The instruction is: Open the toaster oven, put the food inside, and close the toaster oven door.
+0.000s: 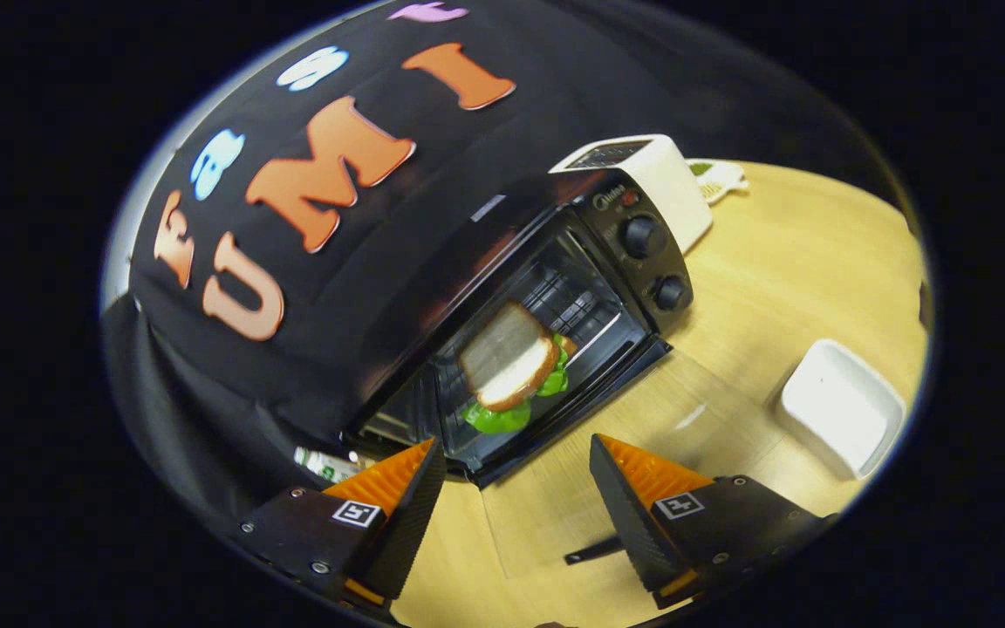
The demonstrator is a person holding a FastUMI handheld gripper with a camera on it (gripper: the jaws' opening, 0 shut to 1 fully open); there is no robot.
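The tongs (516, 488) hover tilted, released and empty, just before the open toaster oven (555, 288); the sandwich (511, 358) sits inside; the glass door is hard to discern.

Small brand mark on toaster oven (555, 288) panel, perhaps "Midea"; otherwise unreadable.

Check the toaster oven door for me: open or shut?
Open. The glass door lies flat on the table, and the sandwich sits inside the oven, beyond the open, empty gripper.
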